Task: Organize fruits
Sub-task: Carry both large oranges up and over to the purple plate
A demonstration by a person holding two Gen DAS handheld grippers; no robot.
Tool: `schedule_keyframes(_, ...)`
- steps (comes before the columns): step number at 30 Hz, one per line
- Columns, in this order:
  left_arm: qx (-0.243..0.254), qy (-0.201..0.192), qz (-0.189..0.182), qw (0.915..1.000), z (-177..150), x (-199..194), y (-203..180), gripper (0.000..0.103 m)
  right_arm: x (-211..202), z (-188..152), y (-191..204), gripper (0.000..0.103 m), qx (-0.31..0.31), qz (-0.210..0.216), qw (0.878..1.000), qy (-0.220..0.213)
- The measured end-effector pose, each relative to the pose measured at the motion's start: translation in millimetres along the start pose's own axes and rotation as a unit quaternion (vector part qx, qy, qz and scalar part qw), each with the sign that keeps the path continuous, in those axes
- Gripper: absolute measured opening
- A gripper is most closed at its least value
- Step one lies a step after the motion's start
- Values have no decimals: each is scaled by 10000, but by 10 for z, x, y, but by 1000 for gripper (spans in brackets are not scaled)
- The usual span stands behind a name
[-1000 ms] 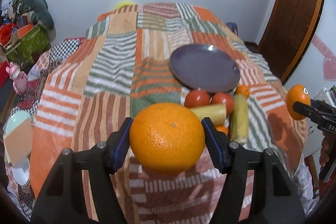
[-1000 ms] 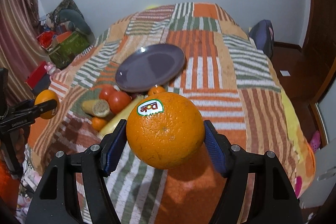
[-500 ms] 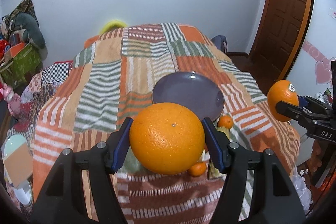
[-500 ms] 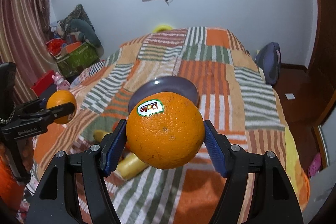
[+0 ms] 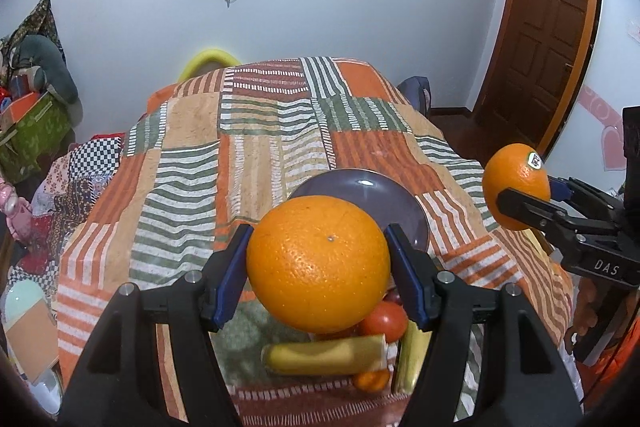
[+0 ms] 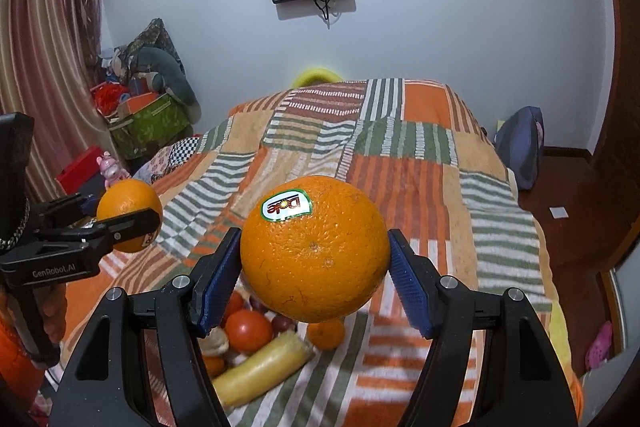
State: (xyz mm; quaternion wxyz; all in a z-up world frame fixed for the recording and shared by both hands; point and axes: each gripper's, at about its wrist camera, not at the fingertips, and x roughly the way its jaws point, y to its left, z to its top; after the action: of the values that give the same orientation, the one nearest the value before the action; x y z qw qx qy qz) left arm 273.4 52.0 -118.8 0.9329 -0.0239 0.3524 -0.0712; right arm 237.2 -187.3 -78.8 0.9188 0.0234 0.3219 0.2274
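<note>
A patchwork-covered bed (image 5: 256,155) carries a purple plate (image 5: 360,187) near its front edge. Each gripper's fingers are clamped on a large orange, the left gripper (image 5: 318,267) on a plain orange (image 5: 318,263) and the right gripper (image 6: 314,263) on a stickered orange (image 6: 314,251), both above the fruit pile (image 6: 256,339). Round and smooth, either may slip and roll off the bed.

Two oranges (image 5: 318,263) (image 5: 516,197), one plate (image 5: 360,187), perhaps two tomatoes (image 6: 248,331).

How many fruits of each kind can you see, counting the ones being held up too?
Big oranges, both held up: 2
Small oranges: 2
Red tomatoes: 2
Yellow pieces: 2
Total: 8, not counting a dark thing beside the tomatoes that is too hidden to tell.
</note>
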Motion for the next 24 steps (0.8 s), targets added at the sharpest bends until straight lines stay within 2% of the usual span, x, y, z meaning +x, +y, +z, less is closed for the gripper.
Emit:
schedule_keyframes(11,15,-25,117,9999,267,339,122,65,388,176,-70,68,-41,35,10000,-37)
schedule_keyframes(24,-44,354,76,9993,412,945,257,65,882,279,-122,68,-141,17,9998,147)
